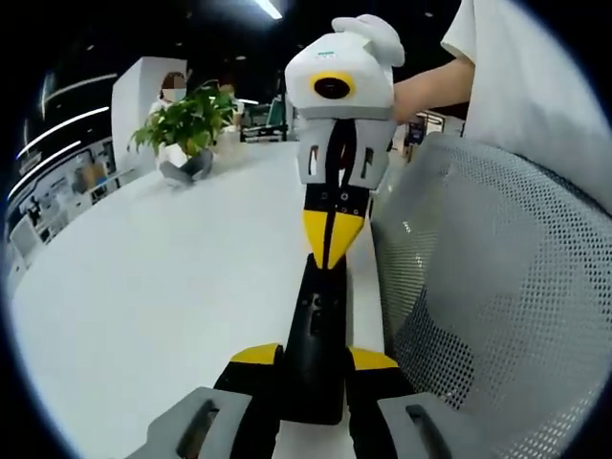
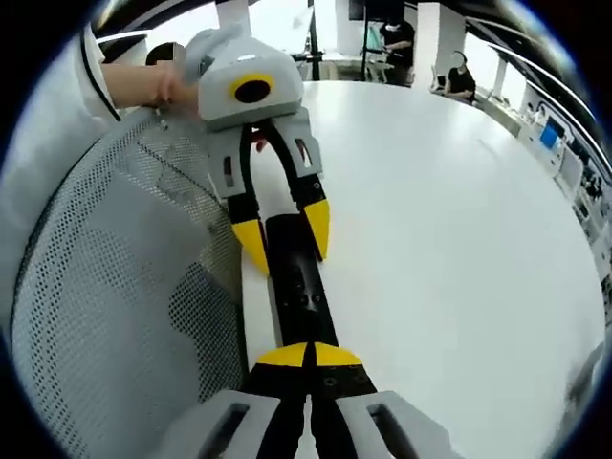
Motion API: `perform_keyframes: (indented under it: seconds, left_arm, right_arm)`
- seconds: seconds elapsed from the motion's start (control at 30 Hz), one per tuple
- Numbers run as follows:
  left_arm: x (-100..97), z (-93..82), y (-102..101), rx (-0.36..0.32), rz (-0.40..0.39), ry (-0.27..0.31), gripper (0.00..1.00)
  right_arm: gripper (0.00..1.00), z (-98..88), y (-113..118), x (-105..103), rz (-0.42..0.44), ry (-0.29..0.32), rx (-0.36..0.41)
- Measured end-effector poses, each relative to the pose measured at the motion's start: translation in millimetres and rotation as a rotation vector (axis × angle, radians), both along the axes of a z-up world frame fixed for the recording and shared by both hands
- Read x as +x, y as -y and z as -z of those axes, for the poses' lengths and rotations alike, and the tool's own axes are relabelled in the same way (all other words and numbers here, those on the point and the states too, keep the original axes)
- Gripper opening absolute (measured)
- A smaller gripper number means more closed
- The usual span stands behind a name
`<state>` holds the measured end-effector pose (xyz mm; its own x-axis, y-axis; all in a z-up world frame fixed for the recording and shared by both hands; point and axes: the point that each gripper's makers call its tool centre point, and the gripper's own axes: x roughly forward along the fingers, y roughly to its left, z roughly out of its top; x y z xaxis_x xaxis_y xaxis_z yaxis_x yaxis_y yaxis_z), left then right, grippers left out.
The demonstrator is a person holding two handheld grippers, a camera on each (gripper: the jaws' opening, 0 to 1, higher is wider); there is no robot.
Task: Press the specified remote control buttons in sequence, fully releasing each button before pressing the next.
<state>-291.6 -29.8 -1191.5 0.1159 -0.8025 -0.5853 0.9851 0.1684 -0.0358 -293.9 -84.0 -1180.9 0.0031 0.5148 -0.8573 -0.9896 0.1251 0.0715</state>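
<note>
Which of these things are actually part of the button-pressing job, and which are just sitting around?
Part of the job:
remote control
left gripper, clamping it
right gripper, shut, tips on it

Just around:
potted plant
mesh chair back
white table

In the left gripper view the left gripper [image 1: 314, 368] rises from the near edge with its yellow-tipped jaws spread and clamped on either side of a black remote control [image 1: 318, 344]. Facing it from the far end, the right gripper [image 1: 331, 251] points back with its yellow tips pressed together on the remote's far end. In the right gripper view the right gripper [image 2: 308, 356] shows its jaws closed, tips meeting over the remote's near end. A bare hand [image 2: 164, 84] holds the left gripper's body at far left.
</note>
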Motion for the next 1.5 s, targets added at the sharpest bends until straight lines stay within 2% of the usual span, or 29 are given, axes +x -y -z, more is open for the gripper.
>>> perform_keyframes:
  seconds: [0.1, 0.2, 0.33, 0.5, 0.57, 0.7, 0.8, 0.87, 1.03, 1.27, 1.3, 1.37, 1.43, 1.5]
  left_arm:
    - [0.2, -0.1, 0, -0.006, -0.007, -0.011, 0.25]
    - [-1.1, -2.2, 1, -0.036, -0.038, -0.077, 0.26]
    - [-2.2, -2.6, 2, -0.010, -0.021, -0.056, 0.25]
    - [-3.7, 0.1, 2, 0.028, 0.033, 0.017, 0.25]
    - [-3.2, -0.5, 2, 0.025, 0.026, 0.009, 0.24]
    - [-3.4, -0.6, 1, 0.018, 0.029, 0.010, 0.24]
    - [-3.6, -0.6, 1, 0.014, 0.027, 0.009, 0.24]
    - [-3.4, -0.4, 1, 0.013, 0.026, 0.009, 0.24]
    - [-3.1, 0.2, 1, 0.008, 0.024, 0.007, 0.24]
    - [-3.1, 0.1, 1, 0.008, 0.026, 0.006, 0.24]
    - [-3.2, 0.2, 1, 0.009, 0.027, 0.006, 0.24]
    - [-3.3, 0.0, 1, 0.009, 0.026, 0.005, 0.24]
    - [-3.3, -0.1, 1, 0.008, 0.024, 0.004, 0.24]
    - [-3.4, -0.3, 1, 0.008, 0.022, 0.004, 0.24]
  right_arm:
    - [0.00, 0.4, 2, 1, 0.013, 0.000, -0.001]
    - [0.00, 0.6, 0, -1, -0.001, 0.013, -0.020]
    - [0.00, 1.8, 0, -2, -0.035, 0.075, -0.042]
    - [0.00, 3.2, -4, -2, -0.105, 0.163, -0.047]
    - [0.00, 2.5, -2, 0, -0.097, 0.152, -0.043]
    - [0.00, 1.1, -3, 2, -0.026, 0.065, 0.021]
    - [0.00, -0.8, -6, 3, 0.057, 0.007, 0.108]
    - [0.00, -0.4, -3, 3, 0.053, 0.020, 0.110]
    - [0.00, 0.1, -11, -1, -0.025, 0.075, 0.094]
    - [0.00, 2.7, -14, 0, -0.107, 0.109, 0.004]
    - [0.00, 3.1, -14, 0, -0.170, 0.165, -0.044]
    - [0.00, 3.6, -16, 0, -0.195, 0.213, -0.068]
    - [0.00, 3.4, -15, 0, -0.158, 0.203, -0.040]
    - [0.00, 2.2, -15, 1, -0.074, 0.155, 0.018]
